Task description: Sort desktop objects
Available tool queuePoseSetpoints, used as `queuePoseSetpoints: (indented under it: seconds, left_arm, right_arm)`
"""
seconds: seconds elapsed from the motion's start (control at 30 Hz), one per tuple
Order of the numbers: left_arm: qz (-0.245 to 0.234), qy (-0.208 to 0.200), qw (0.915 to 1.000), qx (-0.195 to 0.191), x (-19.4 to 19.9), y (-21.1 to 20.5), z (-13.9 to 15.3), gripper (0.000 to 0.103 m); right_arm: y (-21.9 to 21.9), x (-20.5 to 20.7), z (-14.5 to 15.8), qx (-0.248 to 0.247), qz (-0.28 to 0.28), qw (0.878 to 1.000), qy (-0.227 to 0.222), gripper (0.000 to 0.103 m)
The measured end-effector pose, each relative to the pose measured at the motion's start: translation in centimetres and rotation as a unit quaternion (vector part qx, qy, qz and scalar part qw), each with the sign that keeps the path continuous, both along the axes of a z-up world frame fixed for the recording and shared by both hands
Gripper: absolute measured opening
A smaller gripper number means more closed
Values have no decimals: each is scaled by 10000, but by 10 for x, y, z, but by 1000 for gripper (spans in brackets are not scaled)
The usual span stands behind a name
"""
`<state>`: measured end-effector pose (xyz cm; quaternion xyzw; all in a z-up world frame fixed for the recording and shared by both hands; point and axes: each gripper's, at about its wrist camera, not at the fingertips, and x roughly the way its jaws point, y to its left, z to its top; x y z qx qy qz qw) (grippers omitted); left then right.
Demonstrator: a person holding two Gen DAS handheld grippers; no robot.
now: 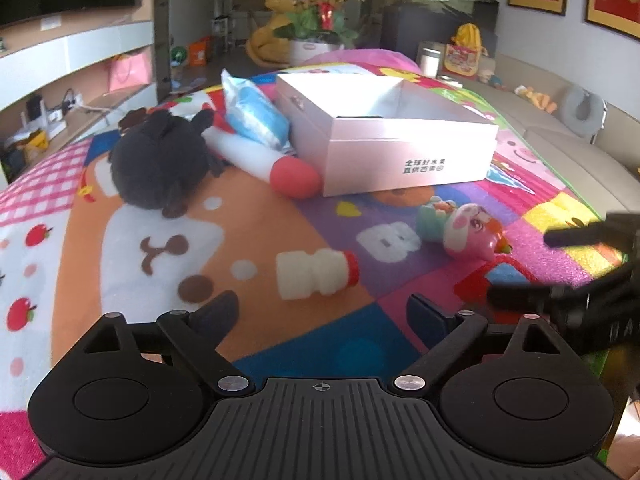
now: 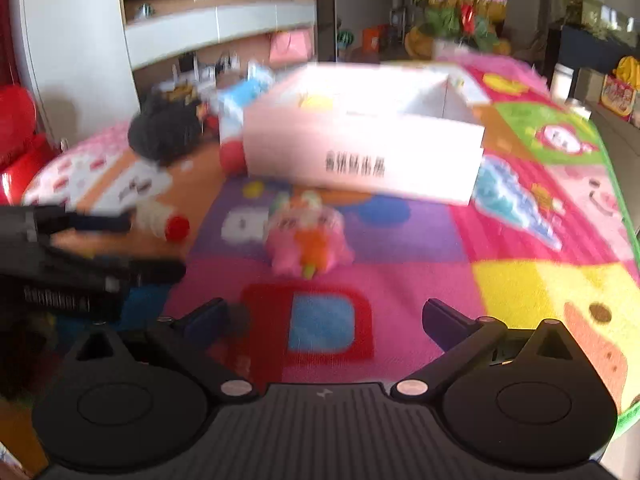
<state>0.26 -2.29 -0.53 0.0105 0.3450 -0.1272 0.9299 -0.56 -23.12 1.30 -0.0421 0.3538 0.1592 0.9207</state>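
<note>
Now we hold the left gripper (image 1: 322,314) wide open above the colourful cartoon play mat (image 1: 256,216), with nothing between its fingers; just ahead lies the small white plastic bottle with a red cap (image 1: 316,274), on its side; the right gripper (image 2: 324,320) is wide open too, facing the pink soft pig toy (image 2: 308,236); behind stands the open white cardboard box (image 1: 400,148), beside the black plush toy (image 1: 160,164).

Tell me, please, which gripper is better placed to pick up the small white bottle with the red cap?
Left. The left gripper is open with the white bottle lying just ahead between its fingers. The right gripper faces the pink toy instead, with the bottle off to its left.
</note>
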Motion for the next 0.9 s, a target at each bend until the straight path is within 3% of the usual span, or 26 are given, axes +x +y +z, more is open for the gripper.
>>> queuePoseSetpoints:
  seconds: [0.13, 0.33, 0.5, 0.6, 0.7, 0.73, 0.83, 0.9]
  left_arm:
    - [106, 66, 9998, -158, -3, 4, 0, 102]
    - [103, 121, 9998, -95, -5, 3, -1, 103]
    - [-99, 228, 9990, 372, -4, -8, -1, 103]
    - [-33, 260, 9991, 338, -4, -8, 0, 103]
    - [306, 244, 9992, -58, -2, -5, 6, 103]
    - [369, 187, 9990, -138, -1, -5, 8, 100]
    - [558, 52, 9984, 40, 5, -12, 12, 70]
    - [627, 109, 9980, 38, 11, -15, 10, 68]
  right_arm:
    - [3, 11, 8, -93, -43, 9997, -210, 99]
    - [1, 25, 5, -767, -668, 9934, -536, 97]
    - [-13, 20, -2, -532, -663, 9960, -288, 97]
    - [-19, 19, -9, -339, -696, 9969, -95, 97]
    - [-26, 19, -11, -44, -764, 9971, 38, 101]
    - [-27, 19, -12, 19, -754, 9971, 72, 103]
    - [-24, 16, -13, -19, -738, 9972, 74, 103]
    - [-22, 15, -14, -82, -726, 9973, 72, 103]
